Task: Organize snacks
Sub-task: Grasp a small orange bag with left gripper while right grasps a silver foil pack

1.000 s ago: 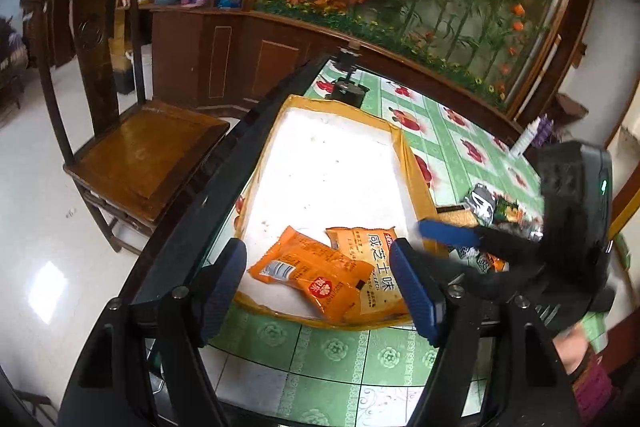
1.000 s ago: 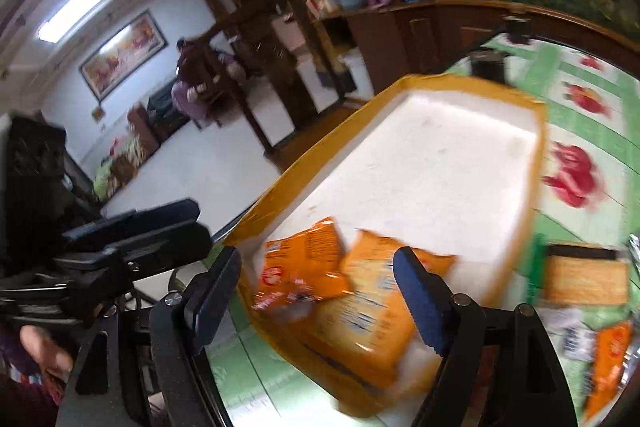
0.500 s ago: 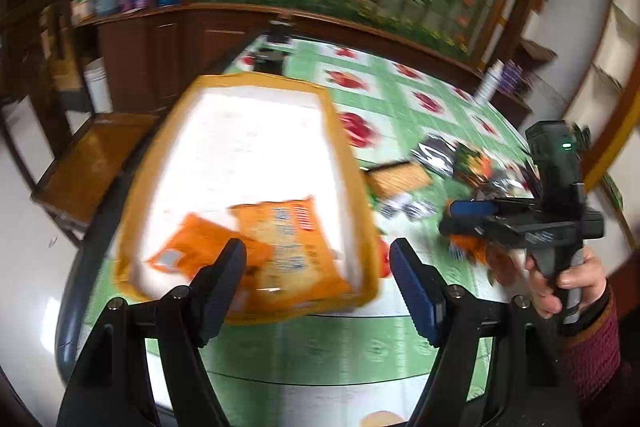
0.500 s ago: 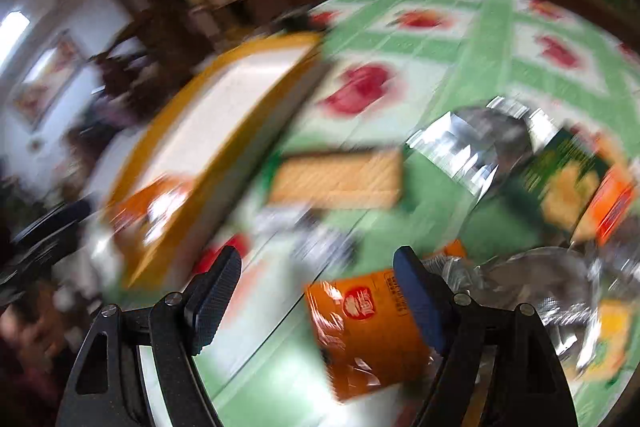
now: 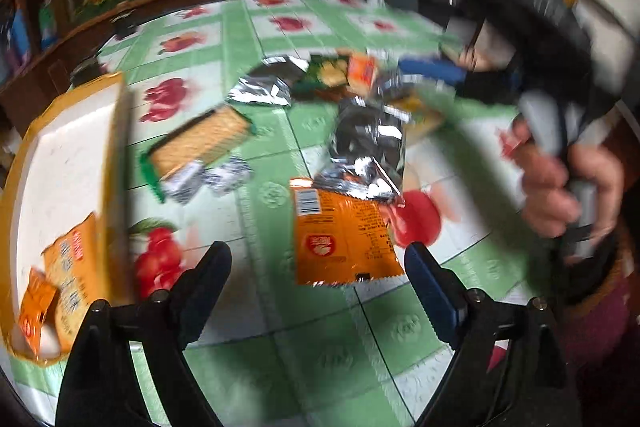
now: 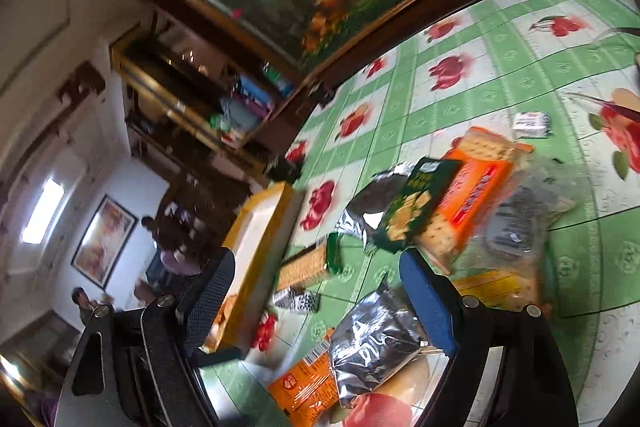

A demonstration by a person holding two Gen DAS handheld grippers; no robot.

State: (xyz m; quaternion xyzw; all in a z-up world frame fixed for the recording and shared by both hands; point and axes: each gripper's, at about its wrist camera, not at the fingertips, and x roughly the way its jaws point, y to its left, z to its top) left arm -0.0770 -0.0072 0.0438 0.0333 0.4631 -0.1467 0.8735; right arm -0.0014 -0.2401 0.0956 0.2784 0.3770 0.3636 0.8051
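From my left wrist view, my left claw [image 5: 318, 283] stands wide and empty, its jaws having just been opening, above an orange snack packet [image 5: 340, 233] lying flat on the tabletop [image 5: 280, 27]. At the left edge sits the yellow-rimmed tray [image 5: 60, 155], with two orange packets [image 5: 68, 279] already in its near corner; I judge that is all that has been sorted. Outside it lie a cracker pack [image 5: 200, 143], a silver bag [image 5: 368, 147] overlapping the orange packet's top edge, and a blurred heap of packets [image 5: 348, 75] beyond. My right hand [image 5: 568, 187] grips its tool at the right.

From my right wrist view, my right claw [image 6: 316, 291] is also wide with nothing gripped, jaws just opened further. Ahead lies the heap: a green pack [image 6: 416, 207] on an orange cracker pack [image 6: 476, 187], and a silver bag [image 6: 372, 339] and orange packet [image 6: 308, 387] nearer. The tray [image 6: 264, 227] is at the left. Most snacks are still left to move, I reckon.
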